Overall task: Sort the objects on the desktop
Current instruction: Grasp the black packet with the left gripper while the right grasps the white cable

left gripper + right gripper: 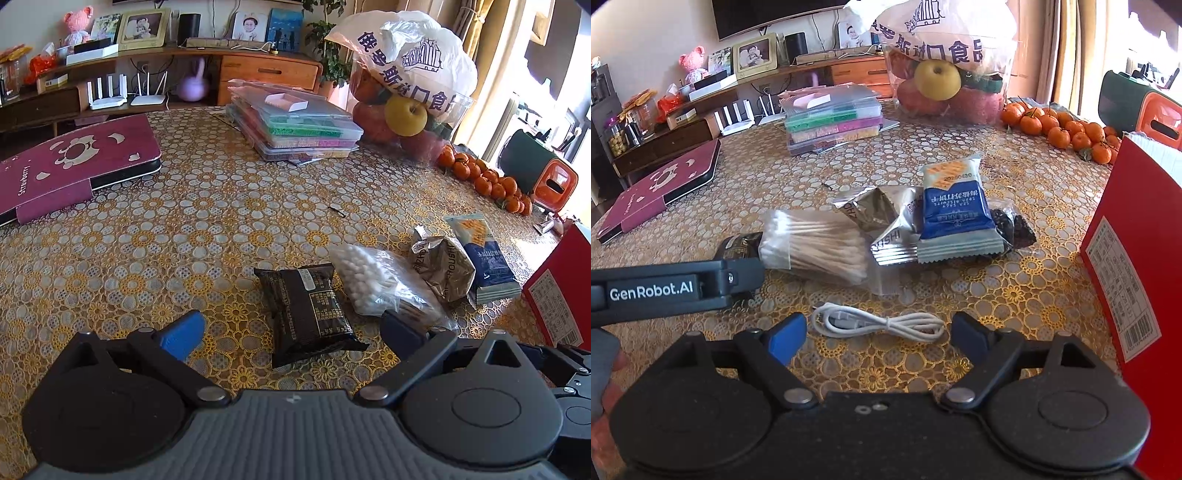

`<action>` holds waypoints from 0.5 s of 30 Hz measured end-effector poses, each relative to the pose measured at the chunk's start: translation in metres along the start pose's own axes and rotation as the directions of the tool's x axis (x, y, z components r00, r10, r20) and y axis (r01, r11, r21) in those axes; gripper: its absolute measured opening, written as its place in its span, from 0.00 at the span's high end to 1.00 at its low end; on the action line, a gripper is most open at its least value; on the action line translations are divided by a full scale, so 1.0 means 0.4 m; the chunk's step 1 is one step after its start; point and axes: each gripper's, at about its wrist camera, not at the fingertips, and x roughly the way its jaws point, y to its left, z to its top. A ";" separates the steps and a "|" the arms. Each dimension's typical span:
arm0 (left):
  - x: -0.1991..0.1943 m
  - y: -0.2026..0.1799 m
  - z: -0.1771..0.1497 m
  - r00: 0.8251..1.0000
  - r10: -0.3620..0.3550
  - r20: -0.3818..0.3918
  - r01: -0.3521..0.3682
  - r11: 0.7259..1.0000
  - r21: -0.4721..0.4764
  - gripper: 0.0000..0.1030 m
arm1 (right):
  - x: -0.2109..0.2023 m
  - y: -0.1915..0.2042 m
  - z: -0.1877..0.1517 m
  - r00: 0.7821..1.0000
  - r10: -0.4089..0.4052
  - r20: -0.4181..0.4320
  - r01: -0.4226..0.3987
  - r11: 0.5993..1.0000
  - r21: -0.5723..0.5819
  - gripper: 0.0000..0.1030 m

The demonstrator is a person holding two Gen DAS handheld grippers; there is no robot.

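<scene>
My right gripper (879, 338): jaws wide apart, empty, straddling the coiled white USB cable (882, 323) on the lace tablecloth (1034, 295). Left gripper (291, 334): likewise spread, bracketing the black snack pack (308, 306). Judgement: lower right jaws square over the coil's mid, close on bunched strands, not loose ends. Legible: "GenRobot.AI" on left tool; "Strawberry" on maroon case (70, 166); "20250430" on blue sachet (955, 206).

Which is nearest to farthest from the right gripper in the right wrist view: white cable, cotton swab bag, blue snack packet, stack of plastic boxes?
From the right gripper:
1. white cable, between the open fingers.
2. cotton swab bag, ahead, left.
3. blue snack packet, ahead, right, slightly farther.
4. stack of plastic boxes, far side of the table.
</scene>
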 end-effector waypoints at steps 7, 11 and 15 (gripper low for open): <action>0.016 -0.005 -0.002 1.000 0.013 -0.002 -0.013 1.000 0.010 0.06 | 0.000 0.011 -0.008 0.999 -0.030 0.015 0.030 0.999 -0.013 0.18; 0.017 -0.008 -0.002 1.000 0.016 0.007 -0.017 1.000 0.016 0.13 | -0.005 0.008 -0.009 0.999 -0.034 0.022 0.035 0.999 -0.007 0.24; 0.015 -0.014 -0.002 1.000 0.015 0.017 -0.016 1.000 0.026 0.26 | -0.009 0.004 -0.009 0.999 -0.029 0.022 0.029 1.000 -0.002 0.24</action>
